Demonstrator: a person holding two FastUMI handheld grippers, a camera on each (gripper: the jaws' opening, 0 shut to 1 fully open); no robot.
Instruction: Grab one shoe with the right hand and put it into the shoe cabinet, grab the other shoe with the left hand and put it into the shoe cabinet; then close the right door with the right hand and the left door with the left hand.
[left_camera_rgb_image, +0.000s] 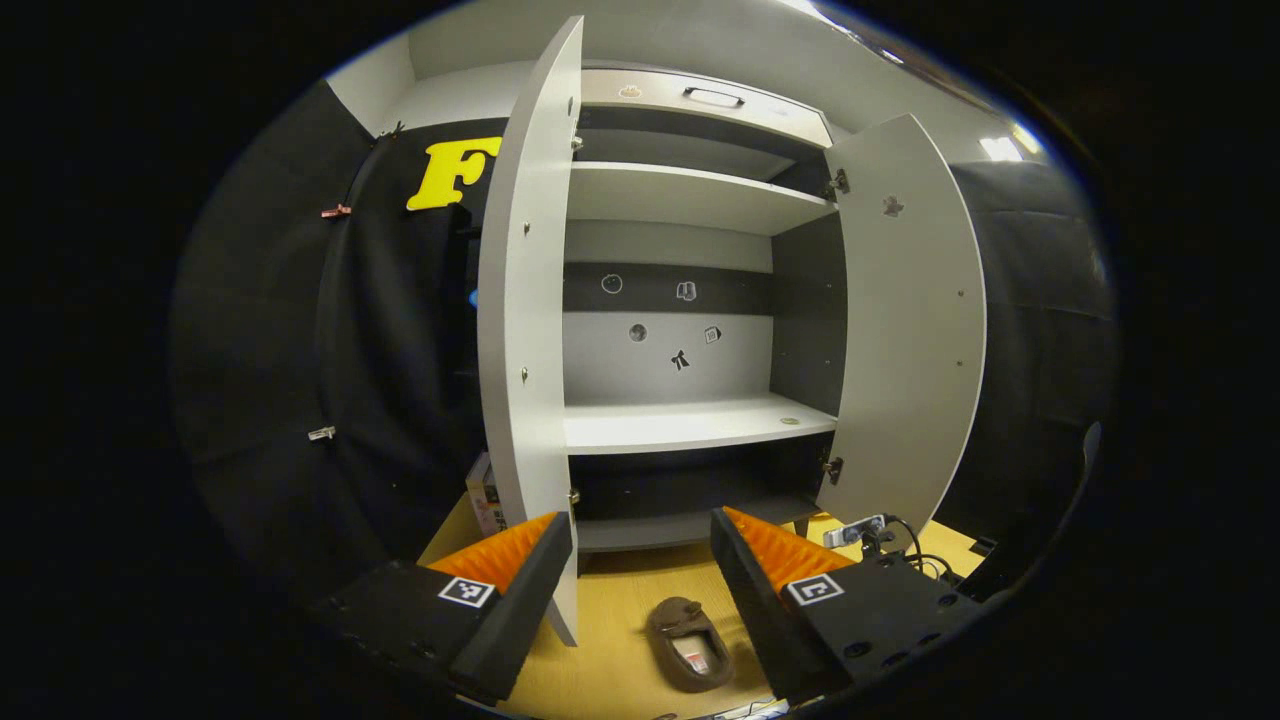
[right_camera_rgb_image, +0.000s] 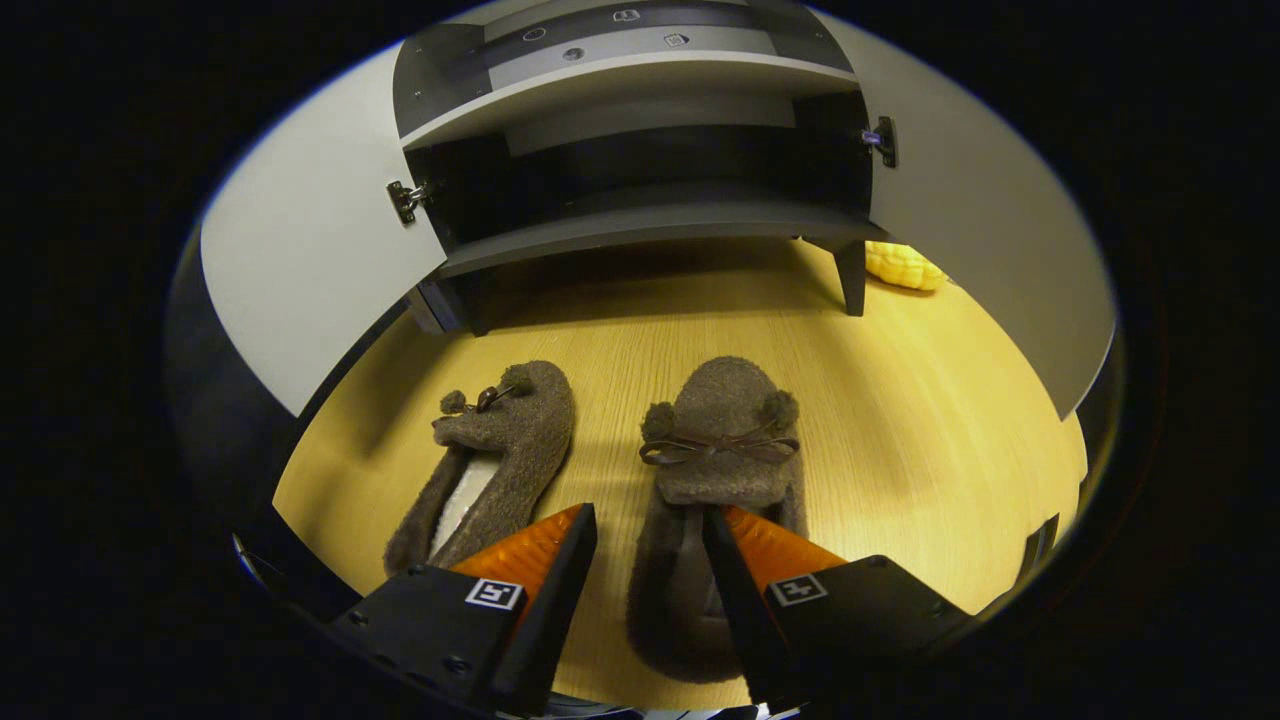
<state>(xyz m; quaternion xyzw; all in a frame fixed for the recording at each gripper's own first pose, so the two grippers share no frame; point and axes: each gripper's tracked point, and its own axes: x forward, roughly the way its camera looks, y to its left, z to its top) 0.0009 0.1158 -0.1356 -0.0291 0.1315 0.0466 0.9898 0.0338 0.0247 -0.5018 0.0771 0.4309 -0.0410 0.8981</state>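
Observation:
Two brown fuzzy slippers lie on the wooden floor before the open shoe cabinet (right_camera_rgb_image: 640, 225). In the right gripper view the left slipper (right_camera_rgb_image: 500, 450) is tipped onto its side, and the right slipper (right_camera_rgb_image: 722, 440), with a bow on it, points toward the cabinet. My right gripper (right_camera_rgb_image: 648, 522) is open and low over the right slipper, its fingers straddling the slipper's left side wall without pressing on it. My left gripper (left_camera_rgb_image: 640, 545) is open and held higher, facing the cabinet (left_camera_rgb_image: 690, 425). One slipper (left_camera_rgb_image: 688, 632) shows on the floor below it.
Both cabinet doors stand wide open, the left door (left_camera_rgb_image: 525, 300) and the right door (left_camera_rgb_image: 910, 320). A power strip with cables (left_camera_rgb_image: 860, 530) lies by the right door. A small box (left_camera_rgb_image: 485, 495) sits behind the left door. A yellow object (right_camera_rgb_image: 905, 265) lies behind the cabinet leg.

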